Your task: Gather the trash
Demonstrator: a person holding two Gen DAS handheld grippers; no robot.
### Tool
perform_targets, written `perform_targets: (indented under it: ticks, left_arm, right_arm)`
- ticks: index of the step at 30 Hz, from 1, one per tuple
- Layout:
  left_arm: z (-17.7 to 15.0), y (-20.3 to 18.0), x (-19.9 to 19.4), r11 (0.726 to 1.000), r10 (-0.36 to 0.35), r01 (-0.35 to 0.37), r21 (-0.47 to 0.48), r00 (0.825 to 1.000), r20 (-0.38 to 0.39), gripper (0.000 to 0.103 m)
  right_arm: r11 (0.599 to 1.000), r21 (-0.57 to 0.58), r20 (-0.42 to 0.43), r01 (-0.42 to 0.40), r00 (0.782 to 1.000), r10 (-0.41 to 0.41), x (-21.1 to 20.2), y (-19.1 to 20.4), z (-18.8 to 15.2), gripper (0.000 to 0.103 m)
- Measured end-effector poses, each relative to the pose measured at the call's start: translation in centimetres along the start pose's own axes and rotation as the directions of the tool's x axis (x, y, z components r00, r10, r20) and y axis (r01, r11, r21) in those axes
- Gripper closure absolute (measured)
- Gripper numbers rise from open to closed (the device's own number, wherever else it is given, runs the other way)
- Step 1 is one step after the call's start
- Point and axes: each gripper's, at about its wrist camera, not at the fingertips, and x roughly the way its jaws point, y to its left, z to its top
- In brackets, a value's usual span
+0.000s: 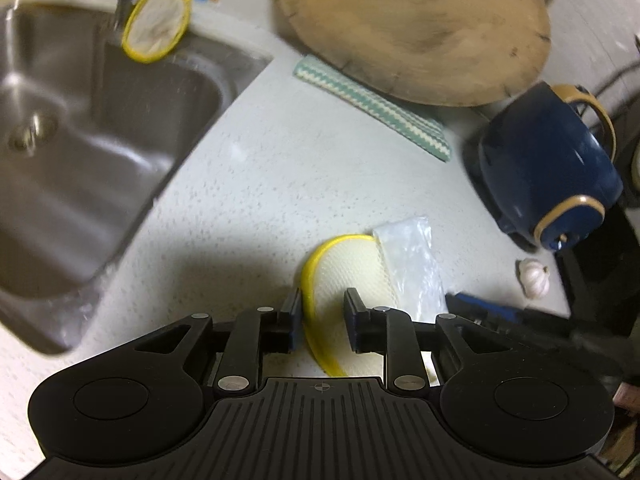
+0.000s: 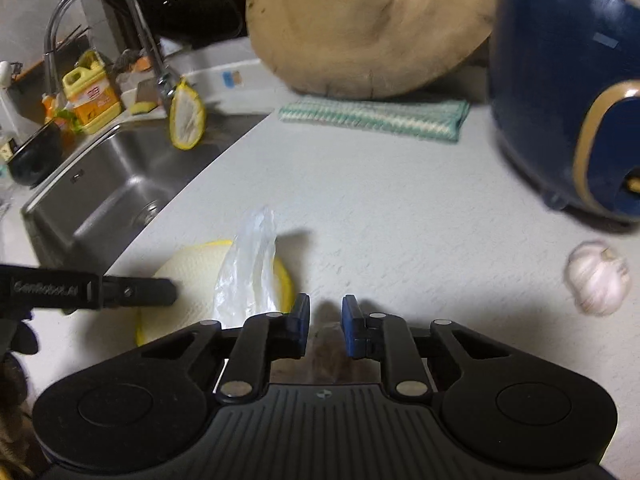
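- The left gripper (image 1: 322,312) stands part-open astride the yellow rim of a round, cream mesh pad with yellow edging (image 1: 344,268), pads not pressing it.
- A crumpled clear plastic bag (image 2: 248,268) lies on that pad, near the counter's front.
- The right gripper (image 2: 325,320) is narrow, nothing between its pads.
- A white garlic bulb (image 2: 598,282) sits well right.

Steel sink (image 1: 60,152) at left; round wooden board (image 1: 412,28) propped over a teal striped cloth (image 1: 372,108); blue appliance (image 1: 548,168) beside a garlic bulb (image 1: 534,276).
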Motion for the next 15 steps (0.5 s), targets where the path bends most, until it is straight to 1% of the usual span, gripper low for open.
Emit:
perform_targets:
  ticks: [2, 4, 5, 7, 10, 13, 15]
  left_arm:
    - [0.0, 0.9, 0.2, 0.998, -0.046, 0.046, -0.054, 0.999, 0.000, 0.077]
    - [0.1, 1.4, 0.2, 0.991, -0.078, 0.077, -0.109, 0.997, -0.006, 0.077]
    - [0.1, 1.5, 0.1, 0.989, -0.093, 0.092, -0.120, 0.996, -0.002, 0.077]
    - [0.2, 1.1, -0.2, 0.989, -0.103, 0.103, -0.107, 0.995, 0.007, 0.078]
    - [0.4, 0.7, -1.0, 0.989, -0.119, 0.120, -0.091, 0.993, 0.015, 0.085]
    - [0.3, 0.0, -2.1, 0.985, -0.164, 0.166, -0.056, 0.986, 0.040, 0.087]
    - [0.1, -1.0, -3.1, 0.990, -0.138, 0.138, 0.011, 0.987, 0.076, 0.087]
  right_arm:
    - [1.000, 0.002, 0.001, -0.010, 1.000, 0.010, 0.1, 0.1, -0.3, 0.088]
    - [0.999, 0.017, -0.002, -0.029, 1.000, 0.029, 0.1, -0.1, -0.4, 0.092]
    - [0.999, 0.024, -0.003, -0.039, 0.999, 0.039, 0.1, -0.2, -0.4, 0.093]
    - [0.998, 0.029, -0.005, -0.053, 0.999, 0.053, 0.1, -0.2, -0.5, 0.096]
    - [0.997, 0.034, -0.002, -0.070, 0.998, 0.070, 0.0, -0.3, -0.7, 0.096]
    - [0.997, 0.022, -0.004, -0.080, 0.997, 0.080, -0.1, -0.2, -0.7, 0.097]
    - [0.997, -0.003, 0.002, -0.074, 0.997, 0.074, -0.3, 0.0, -0.8, 0.097]
